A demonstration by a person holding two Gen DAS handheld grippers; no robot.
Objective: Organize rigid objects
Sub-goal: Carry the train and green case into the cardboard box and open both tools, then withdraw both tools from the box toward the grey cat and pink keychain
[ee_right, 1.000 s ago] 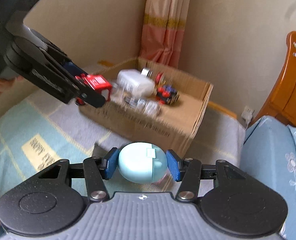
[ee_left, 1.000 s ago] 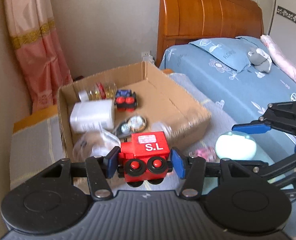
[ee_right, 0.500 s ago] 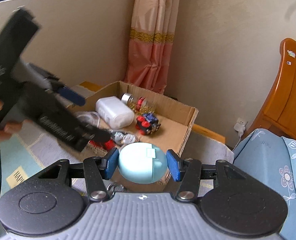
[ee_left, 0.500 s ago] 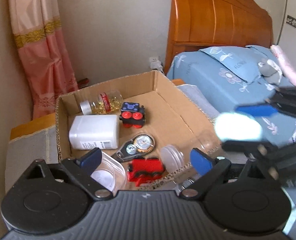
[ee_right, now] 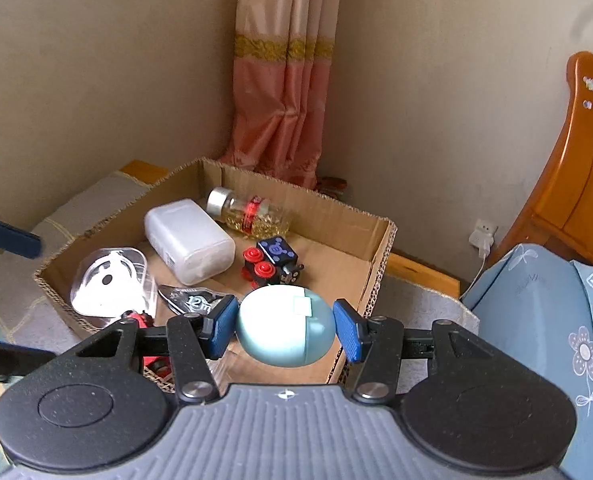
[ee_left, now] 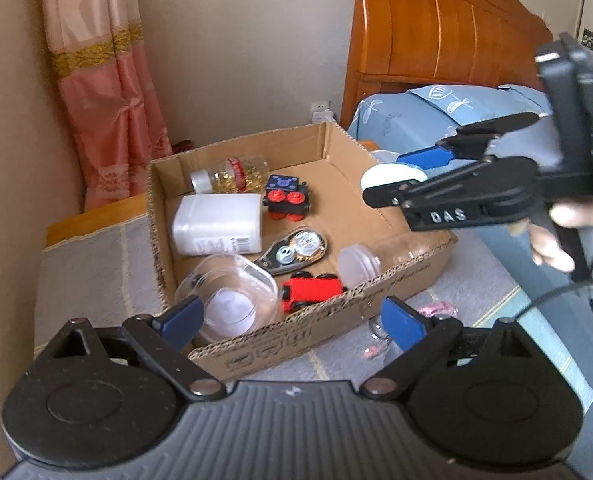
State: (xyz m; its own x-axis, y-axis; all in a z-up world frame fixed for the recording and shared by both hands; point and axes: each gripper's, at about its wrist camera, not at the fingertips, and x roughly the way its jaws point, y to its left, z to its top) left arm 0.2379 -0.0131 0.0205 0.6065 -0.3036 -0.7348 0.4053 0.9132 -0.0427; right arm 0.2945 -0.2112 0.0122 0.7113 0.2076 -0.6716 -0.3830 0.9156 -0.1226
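Observation:
A cardboard box (ee_left: 396, 280) (ee_right: 380, 240) sits on a mat. It holds a red toy car (ee_left: 312, 290), a blue toy car (ee_left: 286, 198) (ee_right: 274, 262), a white bottle (ee_left: 218, 224) (ee_right: 188, 240), a glass jar (ee_left: 232, 174) (ee_right: 252, 212), a clear container (ee_left: 228, 300) (ee_right: 110, 280) and a tape measure (ee_left: 296, 250). My left gripper (ee_left: 292, 320) is open and empty, just in front of the box's near wall. My right gripper (ee_right: 284, 328) (ee_left: 408, 172) is shut on a pale blue egg-shaped case (ee_right: 286, 330) above the box's right side.
A bed with blue bedding (ee_left: 436, 120) and a wooden headboard (ee_left: 436, 40) stands right of the box. A pink curtain (ee_left: 104, 92) hangs behind it. Small pink and clear items (ee_left: 432, 310) lie on the mat (ee_left: 96, 264) by the box's near corner.
My left gripper opened and let the red toy car drop into the box, then drew back. My right gripper carried the egg-shaped case over the box.

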